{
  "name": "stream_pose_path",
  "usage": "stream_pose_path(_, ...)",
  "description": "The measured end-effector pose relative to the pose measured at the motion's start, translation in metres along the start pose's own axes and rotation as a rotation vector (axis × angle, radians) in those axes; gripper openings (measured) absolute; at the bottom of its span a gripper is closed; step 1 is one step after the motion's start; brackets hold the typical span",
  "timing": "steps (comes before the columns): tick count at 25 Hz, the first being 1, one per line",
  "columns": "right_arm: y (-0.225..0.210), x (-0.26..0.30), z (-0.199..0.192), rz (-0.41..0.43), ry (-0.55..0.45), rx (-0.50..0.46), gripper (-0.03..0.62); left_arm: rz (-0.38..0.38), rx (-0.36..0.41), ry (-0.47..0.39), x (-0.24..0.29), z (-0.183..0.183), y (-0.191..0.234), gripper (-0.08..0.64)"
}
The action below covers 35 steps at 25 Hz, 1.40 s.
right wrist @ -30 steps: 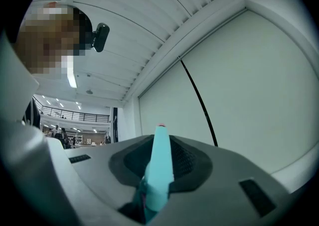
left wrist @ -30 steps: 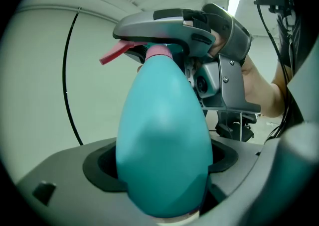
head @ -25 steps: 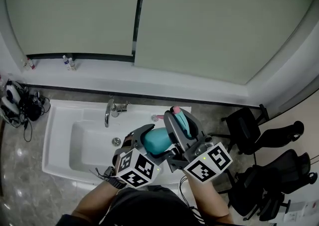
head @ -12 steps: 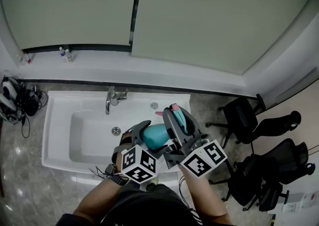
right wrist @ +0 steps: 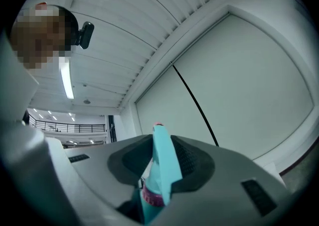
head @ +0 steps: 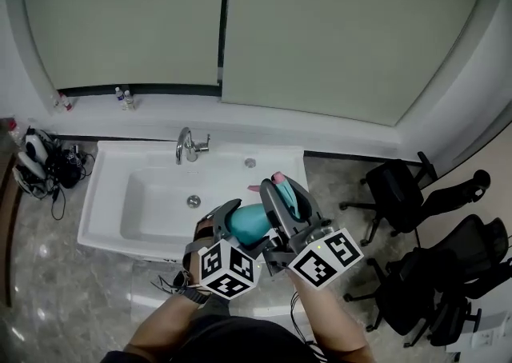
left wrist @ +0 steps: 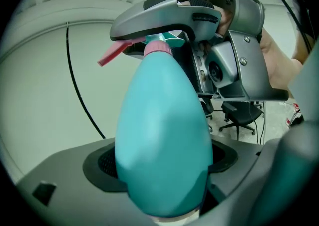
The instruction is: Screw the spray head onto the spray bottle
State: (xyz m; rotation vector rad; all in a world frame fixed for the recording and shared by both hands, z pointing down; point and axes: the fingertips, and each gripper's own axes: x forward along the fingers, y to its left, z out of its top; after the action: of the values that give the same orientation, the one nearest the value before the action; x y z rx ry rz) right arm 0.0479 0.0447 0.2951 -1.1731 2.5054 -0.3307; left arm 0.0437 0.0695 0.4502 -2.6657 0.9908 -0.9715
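Observation:
A teal spray bottle (head: 246, 222) lies tilted between my two grippers, above the sink's front right corner. My left gripper (head: 230, 217) is shut on its body, which fills the left gripper view (left wrist: 162, 135) between the dark pads. The teal spray head (head: 288, 195) sits on the bottle's neck at a pink collar (left wrist: 157, 47), with its pink trigger (left wrist: 113, 53) sticking out to the left. My right gripper (head: 280, 197) is shut on the spray head (right wrist: 162, 163), gripping it from both sides just above the pink collar (right wrist: 149, 196).
A white sink (head: 112, 225) with a chrome faucet (head: 188, 146) lies below and left of the grippers. Black office chairs (head: 400, 193) stand on the right. Cables and headsets (head: 40, 163) lie at the left, and small bottles (head: 124, 97) stand on the ledge under the wall.
Both grippers have moved together with the bottle, from over the sink's right end back to its front edge. The two grips look unchanged.

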Motion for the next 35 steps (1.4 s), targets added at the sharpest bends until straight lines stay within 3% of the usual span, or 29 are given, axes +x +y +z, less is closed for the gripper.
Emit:
stream_pose_path(6,0.035,-0.098,-0.015,0.040,0.007,0.092,0.097,0.052,-0.002,0.082,-0.041,-0.014,-0.096,0.439)
stream_pose_path(10,0.058,-0.140,-0.010,0.019,-0.008,0.113,0.103,0.060,-0.066,0.107,-0.068,-0.022,-0.129,0.440)
stream_pose_path(14,0.085,-0.184,0.008,0.058,-0.002,0.046,0.124,0.061,-0.163,0.069,-0.096,-0.023,-0.137,0.440)
stream_pose_path(20,0.138,-0.235,-0.017,0.172,0.093,0.104,0.123,0.118,-0.241,-0.051,-0.146,-0.016,-0.136,0.440)
stream_pose_path(21,0.144,-0.240,-0.024,0.170,0.110,0.099,0.119,0.122,-0.253,-0.062,-0.153,-0.017,-0.135,0.440)
stream_pose_path(23,0.153,-0.248,-0.042,0.157,0.153,0.101,0.000,0.131,-0.267,-0.079,-0.168,-0.020,-0.133,0.440)
stream_pose_path(28,0.167,-0.251,-0.089,0.123,0.278,0.093,0.000,0.145,-0.296,-0.106,-0.195,-0.038,-0.125,0.440)
stream_pose_path(35,0.170,-0.241,-0.101,0.066,0.319,0.063,-0.001,0.144,-0.295,-0.142,-0.215,-0.037,-0.116,0.440)
